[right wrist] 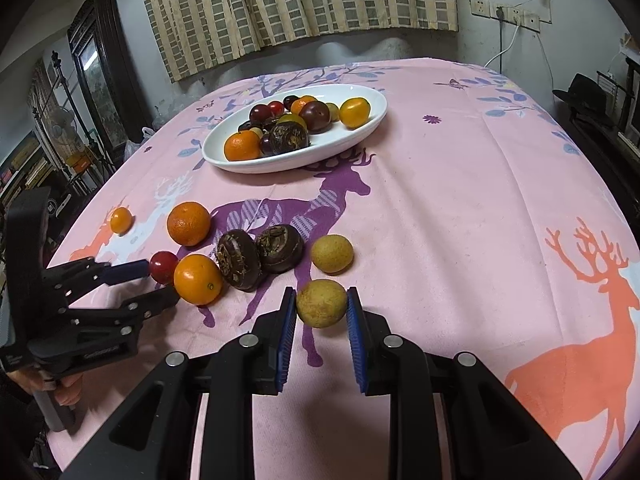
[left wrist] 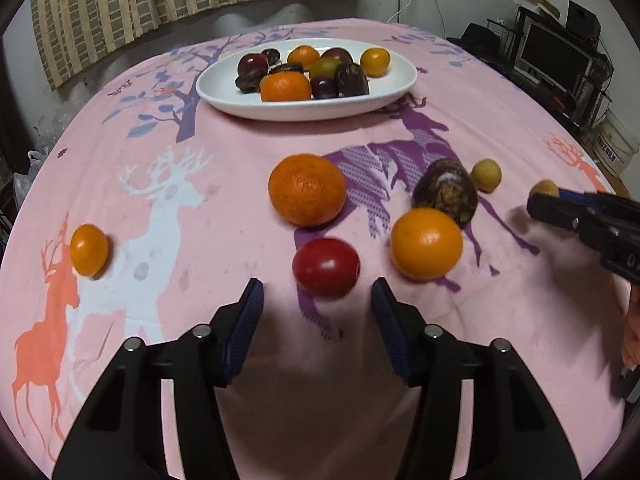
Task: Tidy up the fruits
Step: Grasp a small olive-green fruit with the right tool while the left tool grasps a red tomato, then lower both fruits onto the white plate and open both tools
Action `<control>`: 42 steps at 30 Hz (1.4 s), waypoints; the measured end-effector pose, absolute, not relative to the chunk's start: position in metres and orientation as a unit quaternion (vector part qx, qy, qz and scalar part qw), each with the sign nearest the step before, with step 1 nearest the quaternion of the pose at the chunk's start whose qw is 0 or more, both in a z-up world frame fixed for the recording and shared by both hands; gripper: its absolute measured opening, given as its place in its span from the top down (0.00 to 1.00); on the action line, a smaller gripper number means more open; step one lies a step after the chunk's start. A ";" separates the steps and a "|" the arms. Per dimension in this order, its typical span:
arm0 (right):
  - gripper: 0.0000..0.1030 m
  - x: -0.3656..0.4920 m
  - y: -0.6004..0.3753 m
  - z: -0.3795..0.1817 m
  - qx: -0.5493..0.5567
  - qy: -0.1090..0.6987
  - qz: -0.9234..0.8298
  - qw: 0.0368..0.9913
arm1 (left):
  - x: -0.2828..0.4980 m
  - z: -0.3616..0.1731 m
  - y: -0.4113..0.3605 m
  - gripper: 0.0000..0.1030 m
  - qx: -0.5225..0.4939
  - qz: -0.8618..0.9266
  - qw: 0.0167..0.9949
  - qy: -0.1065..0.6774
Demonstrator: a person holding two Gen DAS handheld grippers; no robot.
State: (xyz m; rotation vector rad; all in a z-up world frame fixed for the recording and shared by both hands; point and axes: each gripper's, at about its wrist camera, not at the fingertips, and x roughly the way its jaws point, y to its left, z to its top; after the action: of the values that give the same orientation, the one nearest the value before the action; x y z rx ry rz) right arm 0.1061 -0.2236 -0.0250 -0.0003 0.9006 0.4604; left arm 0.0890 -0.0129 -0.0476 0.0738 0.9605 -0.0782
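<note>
right gripper jaws pinch round, dull yellow-brown, speckled fruit.

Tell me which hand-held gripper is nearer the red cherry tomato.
Left. The left hand-held gripper is open with the red cherry tomato just ahead of its fingertips. The right hand-held gripper is off to the side, closed on a tan round fruit.

Left gripper, fingers apart, sits just before the red tomato.

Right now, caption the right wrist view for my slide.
Right gripper closes on a tan longan while loose fruit awaits the white plate.
</note>
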 end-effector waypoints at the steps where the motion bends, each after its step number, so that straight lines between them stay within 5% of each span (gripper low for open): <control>1: 0.75 0.106 -0.224 -0.025 0.000 0.430 0.221 0.875 | 0.092 -0.048 -0.015 0.53 0.038 -0.042 0.886 0.460; 3: 0.75 0.107 -0.225 -0.026 0.003 0.428 0.221 0.877 | 0.096 -0.047 -0.018 0.70 0.038 -0.056 0.886 0.459; 5: 0.75 0.107 -0.226 -0.027 0.006 0.428 0.221 0.876 | 0.096 -0.047 -0.020 0.71 0.045 -0.056 0.887 0.457; 18: 0.75 0.143 -0.188 0.032 -0.009 0.342 0.249 0.906 | 0.166 0.021 0.007 0.72 0.009 -0.031 0.910 0.414; 28: 0.75 0.251 -0.149 0.008 -0.009 0.379 0.200 0.904 | 0.265 0.002 0.037 0.71 -0.014 0.050 0.899 0.434; 30: 0.72 0.264 -0.149 0.000 0.003 0.395 0.196 0.898 | 0.272 -0.002 0.041 0.70 -0.021 0.058 0.896 0.439; 31: 0.56 0.267 -0.150 -0.003 0.011 0.402 0.195 0.895 | 0.273 -0.003 0.042 0.63 -0.026 0.063 0.895 0.441; 33: 0.45 0.268 -0.155 -0.005 0.030 0.405 0.186 0.895 | 0.269 -0.001 0.046 0.45 -0.041 0.069 0.898 0.433; 35: 0.45 0.261 -0.159 -0.002 0.034 0.400 0.191 0.896 | 0.261 0.004 0.048 0.36 -0.043 0.071 0.904 0.420; 42: 0.42 0.217 -0.177 0.007 0.025 0.393 0.205 0.896 | 0.216 0.014 0.045 0.30 -0.038 0.054 0.907 0.417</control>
State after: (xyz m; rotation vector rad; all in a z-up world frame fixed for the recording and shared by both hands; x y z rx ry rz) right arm 0.2170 -0.1765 0.0070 0.0519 0.8151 0.4257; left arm 0.2161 0.0446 0.0142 -0.0781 0.8602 0.1108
